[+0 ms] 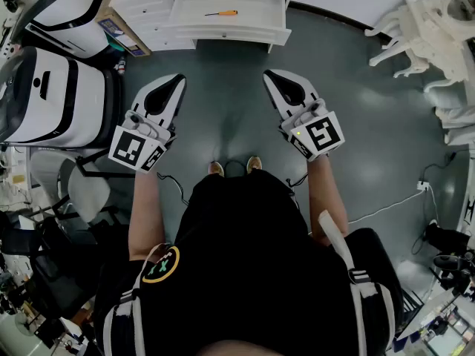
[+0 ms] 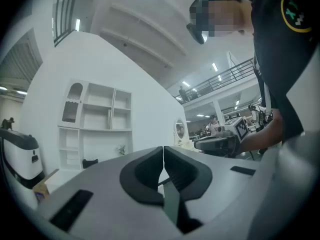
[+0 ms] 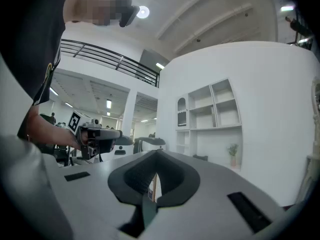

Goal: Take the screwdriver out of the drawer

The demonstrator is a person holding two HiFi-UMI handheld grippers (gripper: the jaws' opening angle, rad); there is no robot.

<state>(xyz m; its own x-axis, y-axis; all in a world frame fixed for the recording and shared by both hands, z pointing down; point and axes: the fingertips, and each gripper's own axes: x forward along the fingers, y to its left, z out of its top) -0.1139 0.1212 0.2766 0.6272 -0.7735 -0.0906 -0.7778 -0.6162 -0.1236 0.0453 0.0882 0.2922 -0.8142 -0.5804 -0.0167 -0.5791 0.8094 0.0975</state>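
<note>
- Screwdriver [image 1: 223, 12]: small, at 12 o'clock in the head view, lying flat and alone on the bare bottom of the open drawer [image 1: 260, 10] of a white cabinet [image 1: 148, 6].
- Orange handle toward 3 o'clock, thin dark shaft toward 9 o'clock, nothing touching either end.
- Probably light and rigid, with no give under the pads.
- Shaft likely slick and too thin for a sure pinch, and apt to roll or pivot on the smooth drawer bottom.
- Best taken across the handle, near its middle, with pads on opposite sides, to avoid a nose-down swing on lifting.
- Left tool [image 1: 179, 78], at 10 o'clock from the shoes [image 1: 216, 169]: jaws pressed together, nothing between them.
- Right tool [image 1: 268, 73], at 2 o'clock from the shoes: likewise closed and empty.
- Both held level over the grey floor [image 1: 223, 117], well apart from the drawer, pointing toward 12 o'clock.
- Calls for opening one tool's jaws before reaching, and for coming down from above, not over the drawer's front wall.
- Main risk: nudging instead of gripping, and sending it rolling toward the back of the drawer.
</note>
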